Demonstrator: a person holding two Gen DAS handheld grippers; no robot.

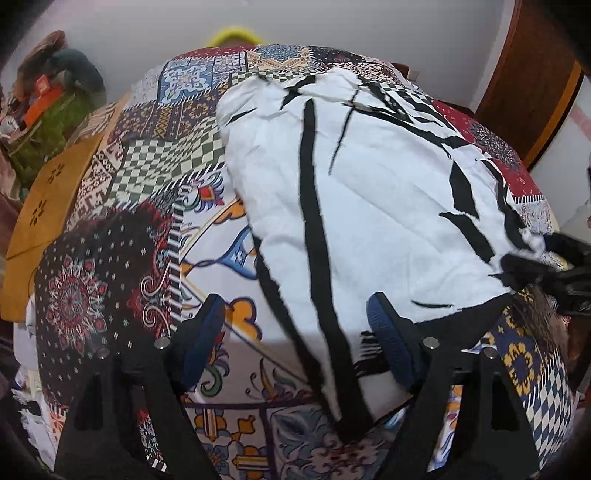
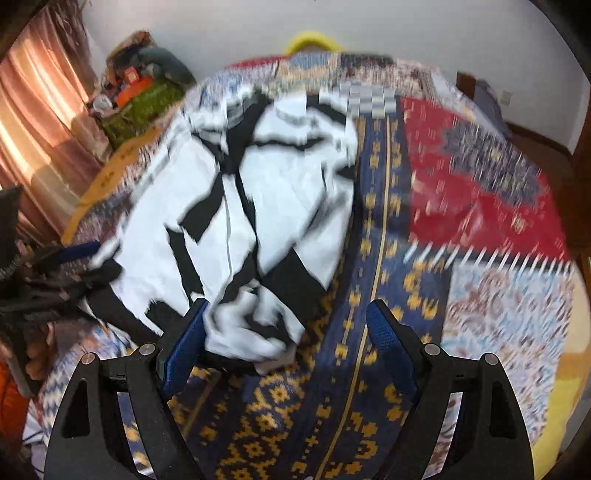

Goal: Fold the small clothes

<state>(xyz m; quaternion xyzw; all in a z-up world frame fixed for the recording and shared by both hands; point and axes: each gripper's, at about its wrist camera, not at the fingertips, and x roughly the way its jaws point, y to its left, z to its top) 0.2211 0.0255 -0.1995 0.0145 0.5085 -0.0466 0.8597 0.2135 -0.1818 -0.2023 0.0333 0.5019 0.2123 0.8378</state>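
Note:
A small white garment with black stripes (image 1: 369, 192) lies spread on a patchwork bedspread (image 1: 147, 173). My left gripper (image 1: 295, 332) is open, its blue-padded fingers (image 1: 201, 343) straddling the garment's near black-trimmed edge. In the right wrist view, which is motion-blurred, the same garment (image 2: 251, 206) lies bunched to the left. My right gripper (image 2: 286, 343) is open over the garment's near corner. The right gripper also shows at the right edge of the left wrist view (image 1: 554, 269), at the cloth's edge. The left gripper shows at the left of the right wrist view (image 2: 70, 266).
A mustard pillow (image 1: 48, 206) lies at the bed's left edge. A cluttered pile with a green box (image 2: 144, 103) stands beyond it. Pink curtains (image 2: 33, 122) hang on the left. A yellow ring-shaped object (image 1: 232, 35) sits behind the bed. A wooden door frame (image 1: 528, 85) is at the right.

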